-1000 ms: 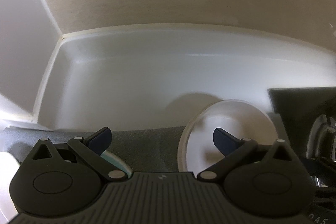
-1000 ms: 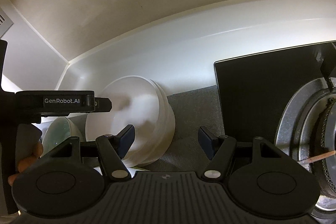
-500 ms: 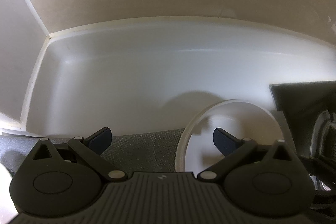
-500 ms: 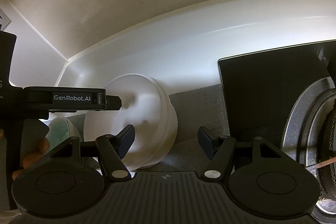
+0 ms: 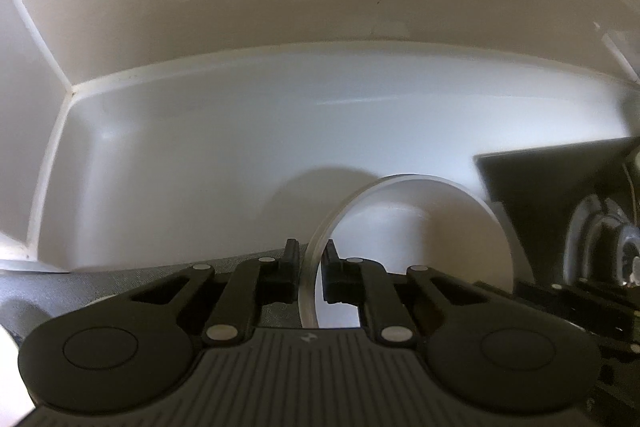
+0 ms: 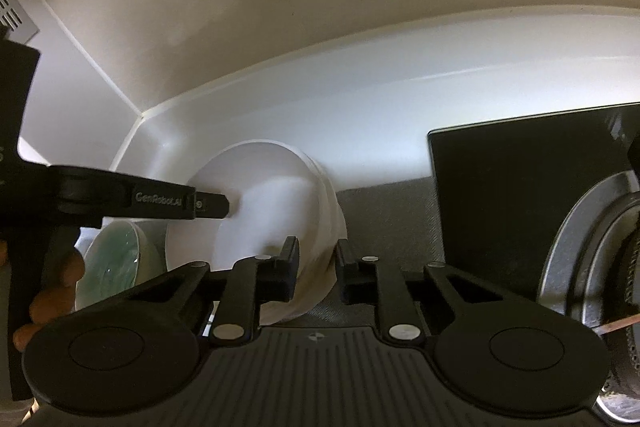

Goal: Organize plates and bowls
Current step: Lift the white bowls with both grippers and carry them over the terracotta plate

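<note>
Two grippers: both on the white bowl stack (image 6: 280, 211), tipped on its side.
Left gripper (image 5: 309, 259): fingers pinching the rim of the top bowl (image 5: 420, 239).
Right gripper (image 6: 318, 259): jaws closing, clamping the stack's lower edge.
Stack's place: grey counter (image 6: 384, 211), near the back edge, left of the black hob (image 6: 512, 195).
Green bowl (image 6: 116, 263): just left of the stack.

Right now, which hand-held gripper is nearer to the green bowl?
Left. The left hand-held gripper reaches just above the green bowl, gripping the white bowls; the right hand-held gripper, jaws closing around their other side, is farther.
</note>
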### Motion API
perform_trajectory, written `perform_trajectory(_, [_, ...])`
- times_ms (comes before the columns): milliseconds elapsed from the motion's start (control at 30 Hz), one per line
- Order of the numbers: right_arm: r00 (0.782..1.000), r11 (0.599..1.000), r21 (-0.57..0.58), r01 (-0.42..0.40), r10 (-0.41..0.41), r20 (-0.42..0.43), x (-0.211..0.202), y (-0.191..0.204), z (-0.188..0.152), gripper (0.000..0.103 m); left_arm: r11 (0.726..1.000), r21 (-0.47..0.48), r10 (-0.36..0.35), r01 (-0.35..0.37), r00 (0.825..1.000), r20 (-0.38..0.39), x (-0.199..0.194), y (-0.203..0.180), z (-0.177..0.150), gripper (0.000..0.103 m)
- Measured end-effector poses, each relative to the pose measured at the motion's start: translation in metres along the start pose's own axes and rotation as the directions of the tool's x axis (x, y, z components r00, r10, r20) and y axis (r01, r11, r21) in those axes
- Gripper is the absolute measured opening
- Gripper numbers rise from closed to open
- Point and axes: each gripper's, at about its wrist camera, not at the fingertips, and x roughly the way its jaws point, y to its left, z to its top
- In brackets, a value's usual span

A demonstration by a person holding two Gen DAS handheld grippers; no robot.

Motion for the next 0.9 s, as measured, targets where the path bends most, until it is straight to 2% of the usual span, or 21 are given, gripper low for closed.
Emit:
perform_trajectory(533, [0.992, 0.999, -0.033, -0.021, 0.025, 0.12, -0.053, 0.012, 0.005, 0.019, 1.0, 0.004, -0.009, 0.008, 0.994, 0.112, -0.065, -0.008, -0.009, 0.01])
perform_trajectory(700, [0.989, 0.998, -0.056, -0.035, 0.042, 0.14, -0.071, 0.016, 0.001, 0.019, 1.0, -0.002, -0.02, 0.02, 0.991, 0.134, -0.085, -0.01, -0.021, 0.01])
perform_trajectory(900, [0.991, 0.996, -0.069, -0.05, 0.058, 0.12, -0.09, 0.017, -0.014, 0.019, 1.0, -0.018, -0.021, 0.024, 0.992, 0.126, -0.102, -0.016, -0.049, 0.01])
